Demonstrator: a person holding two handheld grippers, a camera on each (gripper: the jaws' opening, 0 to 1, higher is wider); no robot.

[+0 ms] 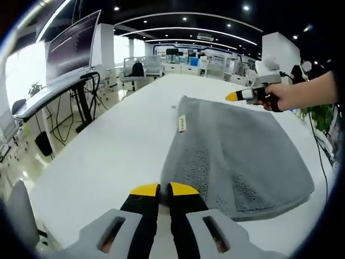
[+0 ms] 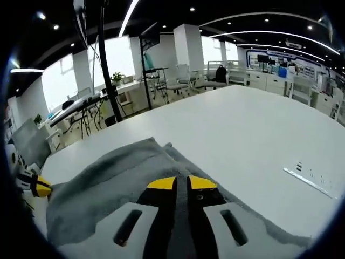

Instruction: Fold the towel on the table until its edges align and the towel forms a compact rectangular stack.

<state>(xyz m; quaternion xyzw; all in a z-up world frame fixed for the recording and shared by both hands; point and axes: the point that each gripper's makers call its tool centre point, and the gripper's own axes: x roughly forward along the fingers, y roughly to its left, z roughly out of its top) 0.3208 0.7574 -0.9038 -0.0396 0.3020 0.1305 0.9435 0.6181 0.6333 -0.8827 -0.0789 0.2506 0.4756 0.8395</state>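
Grey towel [image 1: 237, 156] lies folded on white worktop [image 1: 118, 145]; left gripper [image 1: 164, 190] jaws nearly closed at its near edge, gripping nothing visible. Right gripper [image 2: 181, 183] jaws nearly closed over towel; grip cannot be told.

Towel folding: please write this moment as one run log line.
towel: folded, flat on table | left gripper: shut, at near edge | right gripper: shut, over towel

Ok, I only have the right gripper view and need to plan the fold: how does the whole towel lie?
Observer: The towel lies spread out on the table, running lengthwise away from the left gripper.
Operator: Where exactly is that gripper?
Observer: At the towel's near corner, jaws close together.
Operator: Any mark to tell the edges apart?
Observer: A white label lies on the long edge on that gripper's side.
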